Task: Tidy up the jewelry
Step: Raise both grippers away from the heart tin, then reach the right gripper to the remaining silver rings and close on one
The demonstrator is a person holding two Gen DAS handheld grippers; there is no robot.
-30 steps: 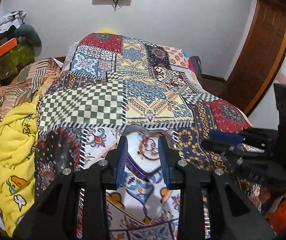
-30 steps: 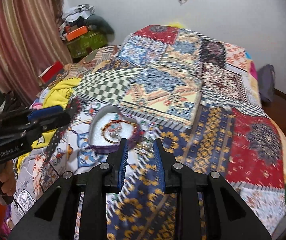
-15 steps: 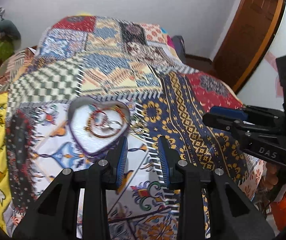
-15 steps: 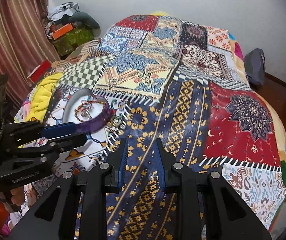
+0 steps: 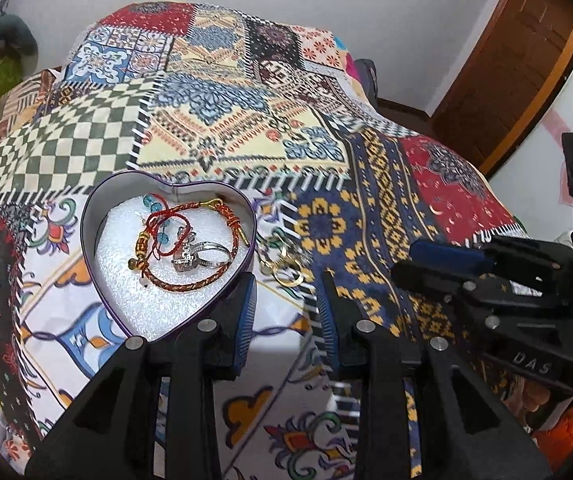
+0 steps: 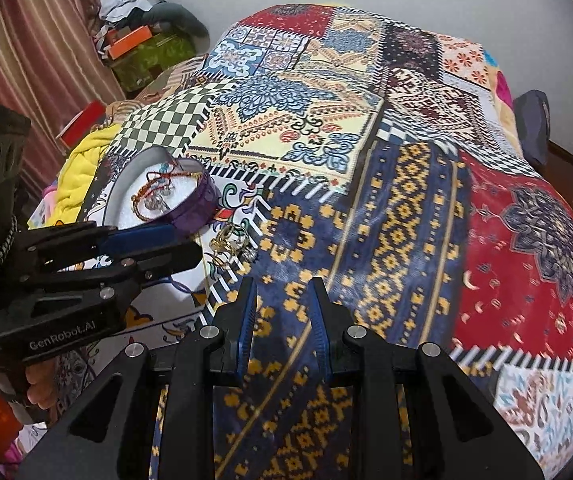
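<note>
A purple heart-shaped tin [image 5: 98, 264] with a white foam lining lies on the patchwork bedspread. It holds a red braided bracelet [image 5: 190, 286], a silver ring [image 5: 206, 254] and a red string with blue beads. Small gold pieces [image 5: 282, 268] lie loose on the spread just right of the tin. My left gripper [image 5: 286, 308] hovers open right before them, nothing between its fingers. My right gripper [image 6: 282, 312] is open over the blue-and-yellow patch, with the gold pieces [image 6: 228, 246] ahead to its left, beside the tin [image 6: 202, 200]. Each gripper shows in the other's view: right [image 5: 418, 264], left [image 6: 186, 246].
The bedspread [image 6: 406, 208] covers the whole bed. A yellow blanket [image 6: 78, 164] bunches at its left edge. Clothes and a green box [image 6: 146, 56] sit by the striped curtain. A dark bag [image 6: 532, 124] lies at the far right, and a wooden door [image 5: 514, 60] stands beyond.
Both grippers have sunk closer to the bed. The left one swung right, so the tin now lies left of its fingers and the gold pieces sit just ahead. Neither gripper's opening changed.
</note>
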